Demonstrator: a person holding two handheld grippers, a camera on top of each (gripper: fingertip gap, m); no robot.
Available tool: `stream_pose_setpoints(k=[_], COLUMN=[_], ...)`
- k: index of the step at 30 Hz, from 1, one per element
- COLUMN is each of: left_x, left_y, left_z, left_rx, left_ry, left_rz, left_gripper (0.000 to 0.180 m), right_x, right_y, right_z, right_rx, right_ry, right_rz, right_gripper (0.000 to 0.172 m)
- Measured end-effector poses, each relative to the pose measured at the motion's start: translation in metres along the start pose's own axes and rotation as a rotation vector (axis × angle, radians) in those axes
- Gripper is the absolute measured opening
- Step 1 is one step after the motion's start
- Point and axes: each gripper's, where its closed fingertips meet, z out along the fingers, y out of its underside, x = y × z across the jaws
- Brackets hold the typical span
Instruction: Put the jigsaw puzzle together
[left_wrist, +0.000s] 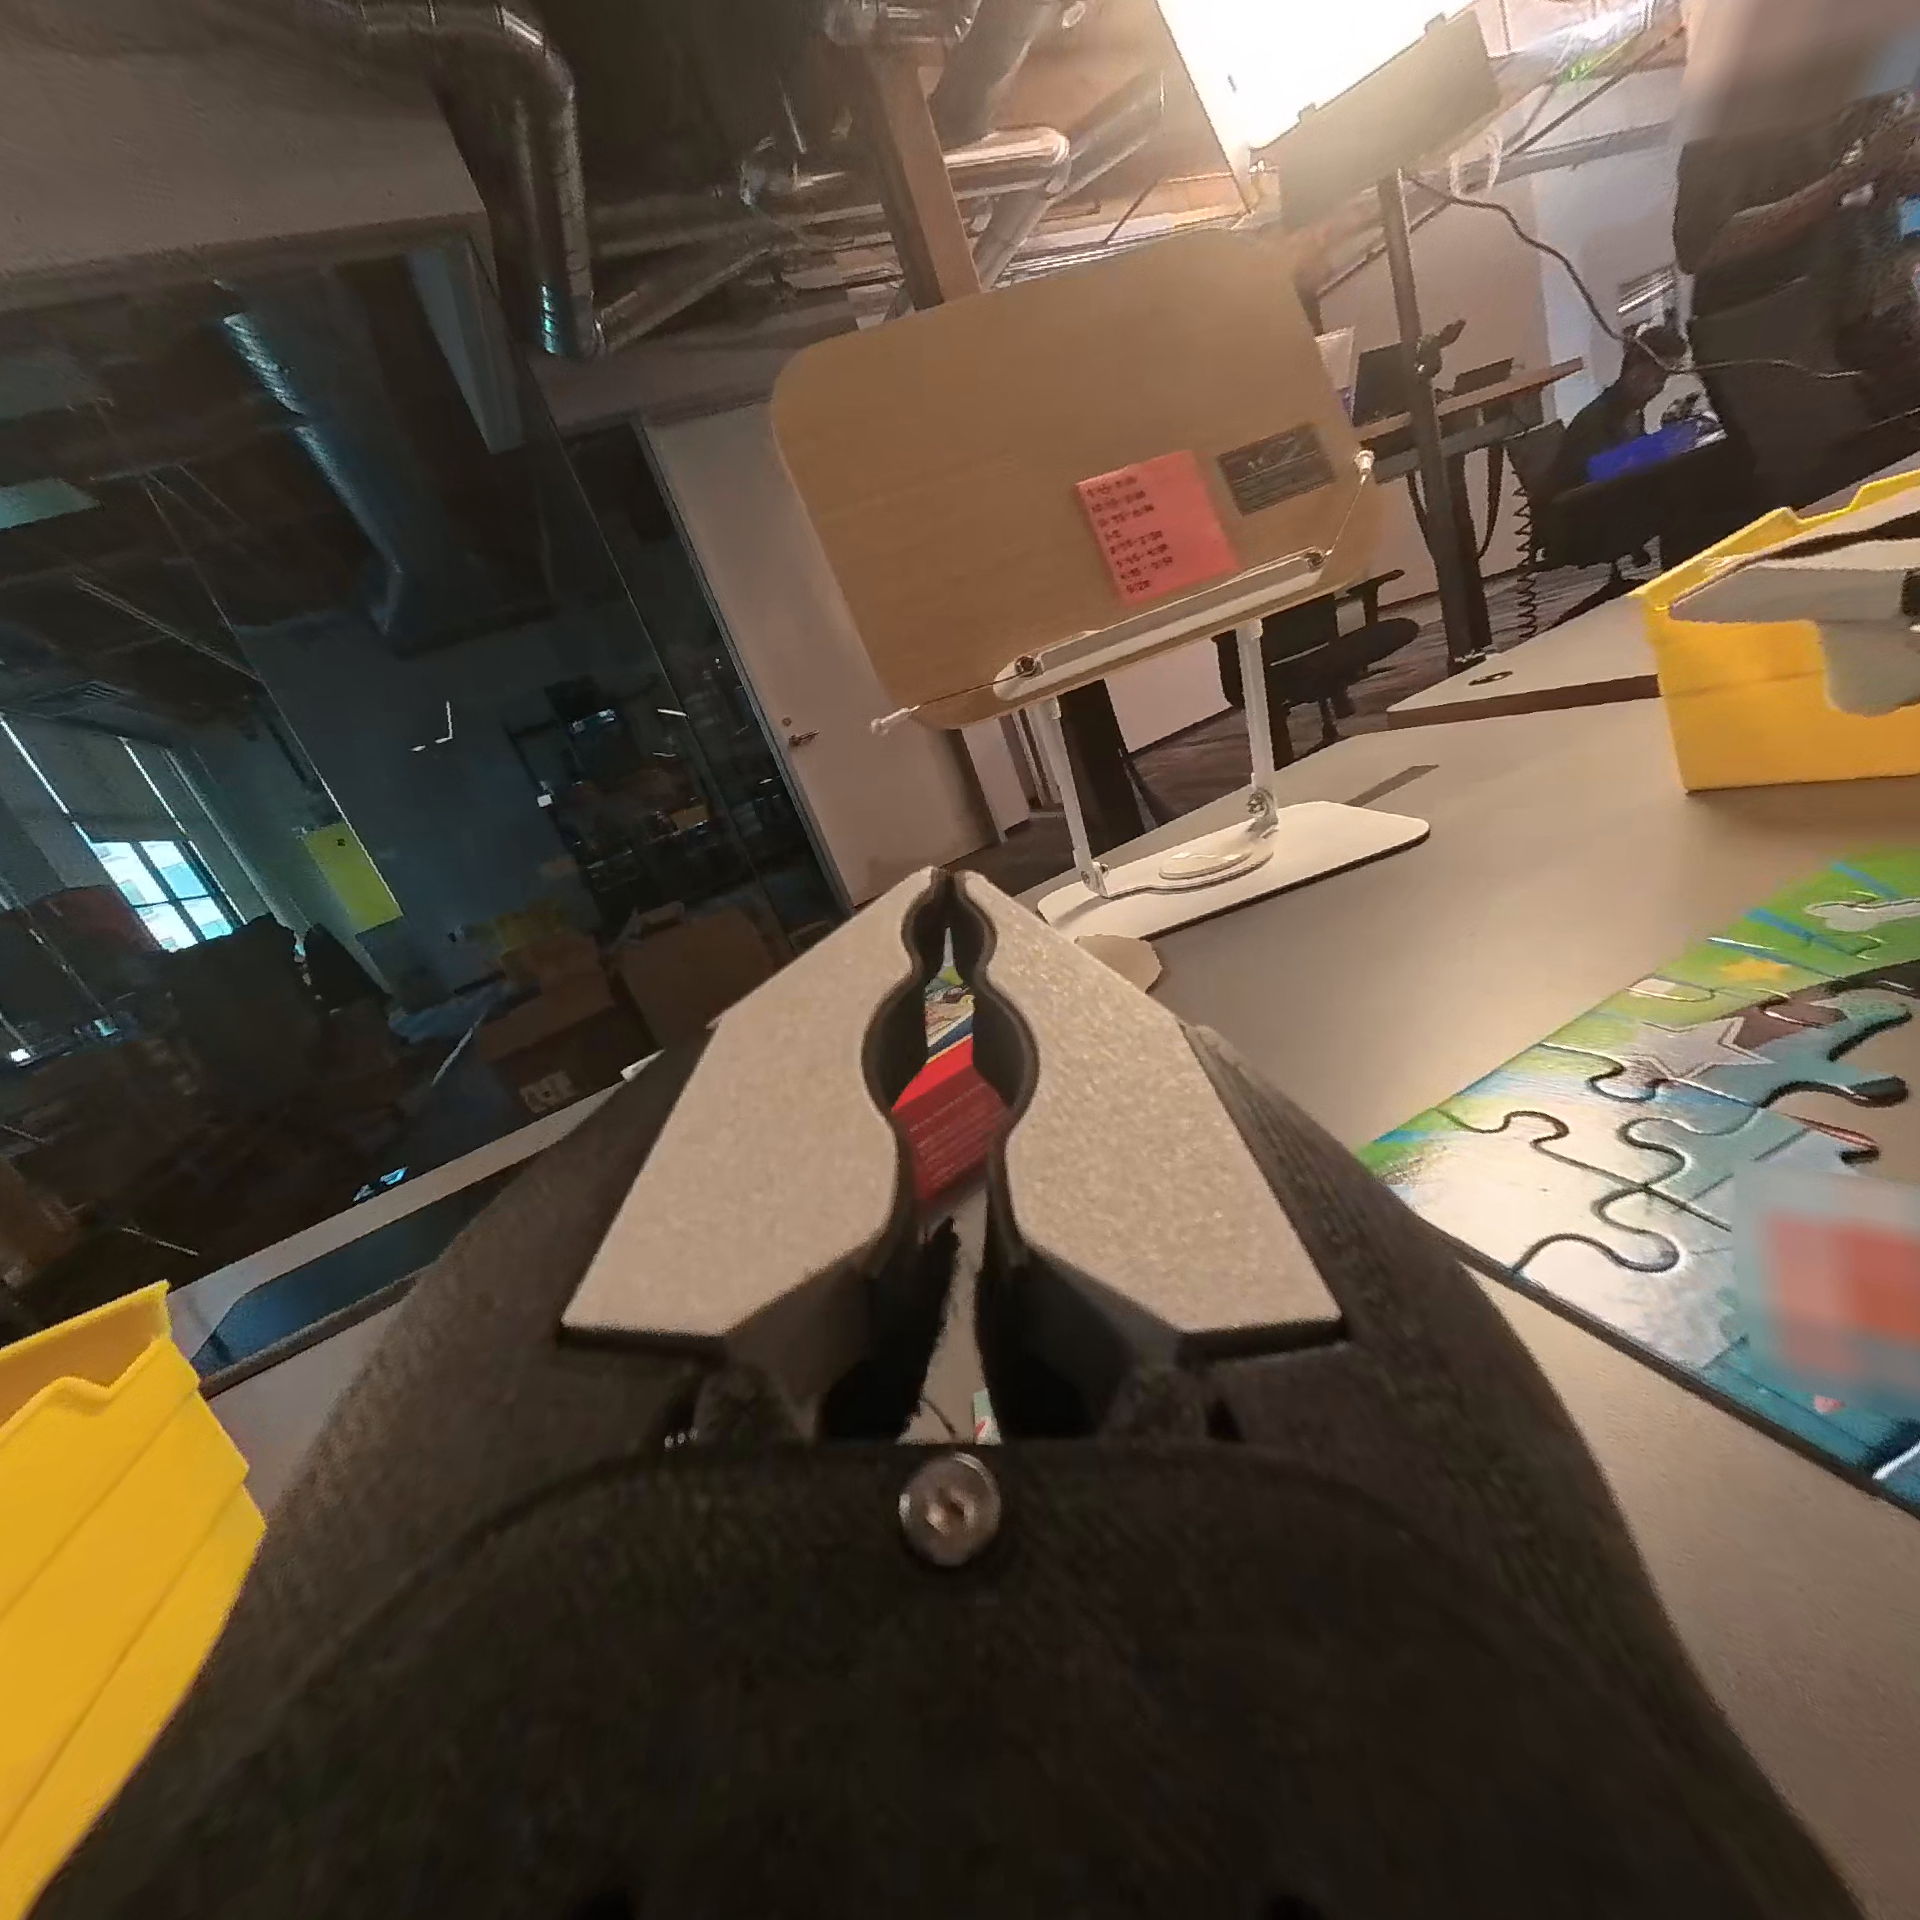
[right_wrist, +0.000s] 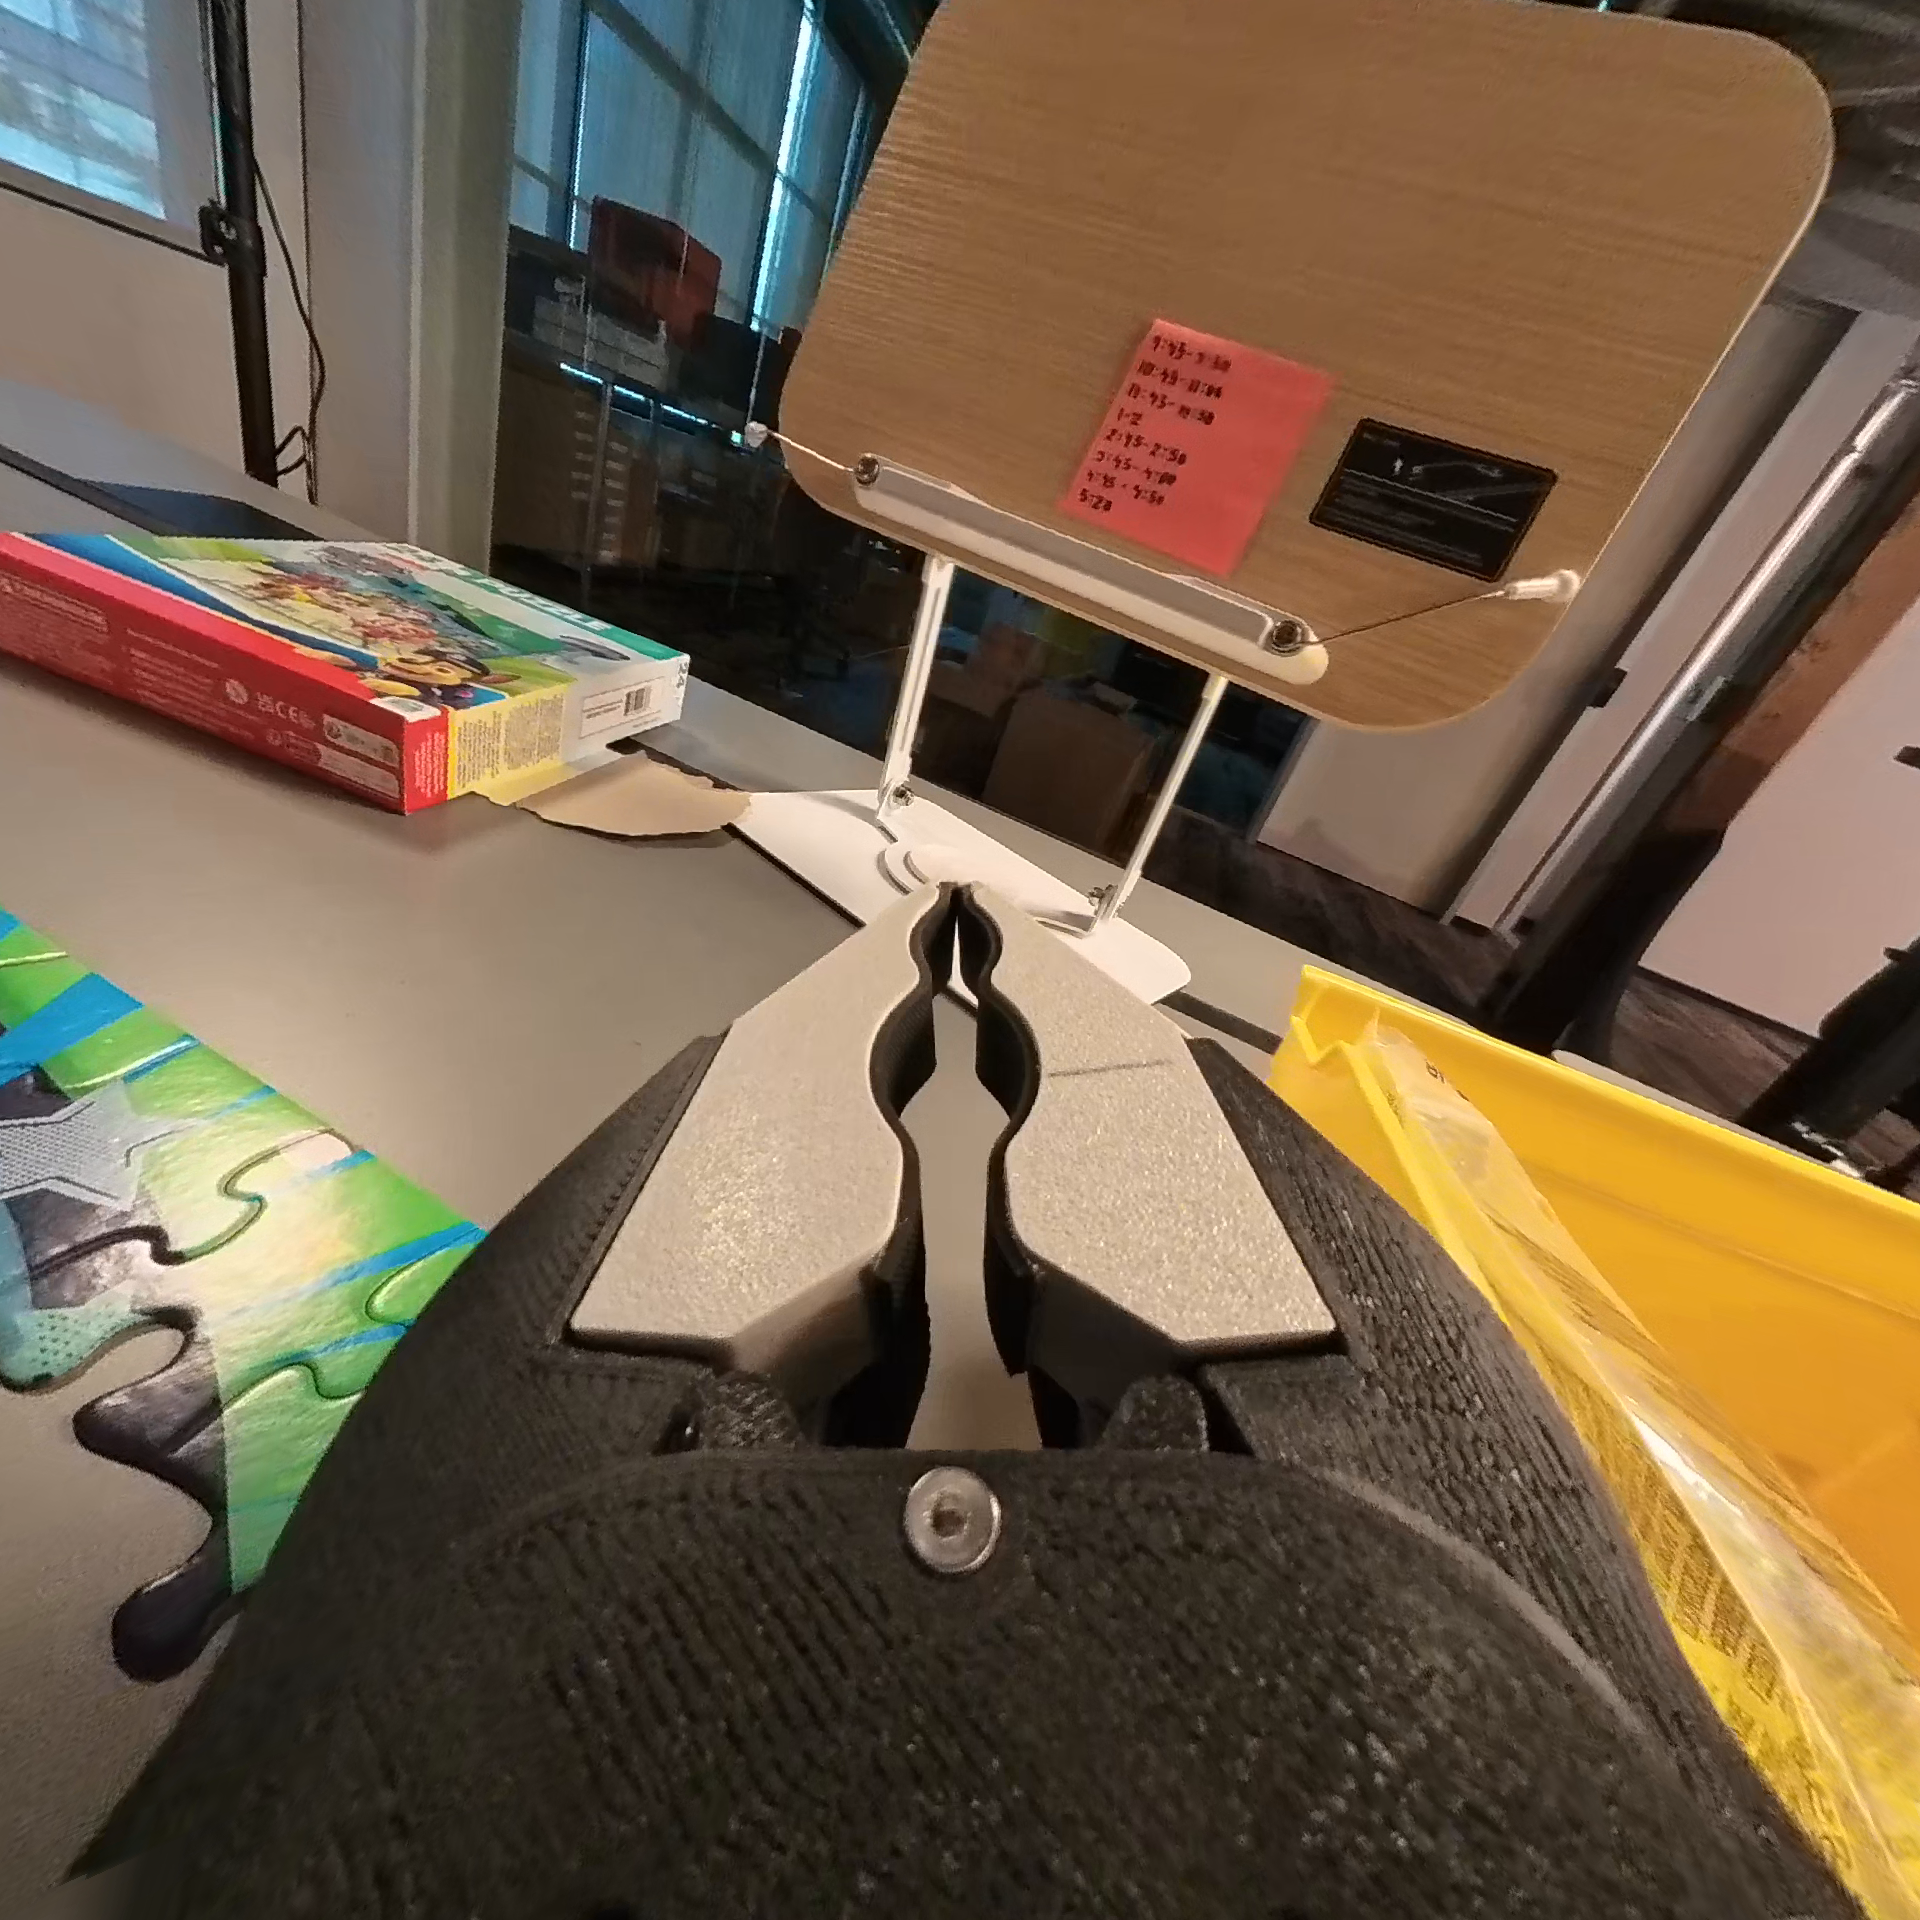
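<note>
Two closed hand-held grippers (left_wrist: 951, 883) (right_wrist: 958, 891), nothing held

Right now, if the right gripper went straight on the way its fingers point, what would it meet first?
Probably the white base of the wooden book stand: the right gripper, fingers shut and holding nothing, points at it across bare grey table. Depth is unclear.

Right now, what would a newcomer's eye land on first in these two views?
The tilted wooden book stand with a pink sticky note, rising at the table's far edge. Next, the colourful half-built jigsaw puzzle on the grey table, flanked by yellow plastic bins. Both grippers' grey fingers are shut and empty.
</note>
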Motion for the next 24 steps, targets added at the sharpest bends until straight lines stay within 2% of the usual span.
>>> stream_pose_setpoints(k=[24], left_x=[0.002], left_y=[0.0049], left_z=[0.0023], left_rx=[-0.021], left_ry=[0.023], left_rz=[-0.026], left_gripper=[0.0], right_x=[-0.0019], right_y=[0.0011], right_z=[0.0009], right_rx=[-0.008], right_ry=[-0.006], right_rz=[-0.015], right_gripper=[0.0])
